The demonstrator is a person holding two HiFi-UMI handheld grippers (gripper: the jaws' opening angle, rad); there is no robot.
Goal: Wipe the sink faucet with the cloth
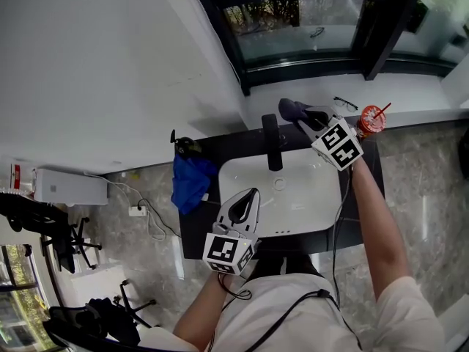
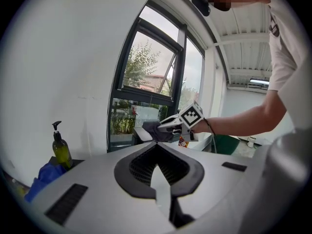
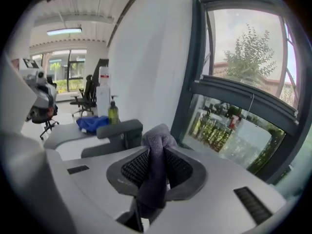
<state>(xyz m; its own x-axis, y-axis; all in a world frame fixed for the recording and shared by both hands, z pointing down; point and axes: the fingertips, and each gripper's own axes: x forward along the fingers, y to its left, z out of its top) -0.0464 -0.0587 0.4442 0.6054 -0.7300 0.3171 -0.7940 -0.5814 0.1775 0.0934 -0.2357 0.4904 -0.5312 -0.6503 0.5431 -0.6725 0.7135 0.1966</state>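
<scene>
The right gripper (image 1: 299, 117) is clenched on a grey cloth (image 1: 291, 109), held over the far edge of the dark counter (image 1: 196, 229), below the window (image 1: 308, 20). In the right gripper view the cloth (image 3: 156, 177) bunches up above the right gripper's (image 3: 155, 149) jaw tips and hangs down between the jaws. The cloth sits just right of the top of the black faucet (image 1: 272, 142); whether the two touch cannot be told. In the right gripper view the faucet (image 3: 119, 129) stands just past the cloth, to its left.

The left gripper (image 1: 253, 194) hangs over the near left part of the white sink (image 1: 308, 204), well apart from the faucet. Its own view shows the left gripper's (image 2: 156, 146) jaw tips pressed together with nothing between them. That view also shows the right gripper (image 2: 168, 126) with the cloth (image 2: 155, 130) ahead, in front of the window.

On the left end of the counter lies a blue cloth (image 1: 190, 182), and a soap bottle (image 1: 183, 146) stands at its far side. On the right end, near the right gripper's marker cube (image 1: 338, 143), stands a red cup (image 1: 371, 120) with a straw. A pair of glasses (image 1: 344, 103) lies on the sill beyond it.
</scene>
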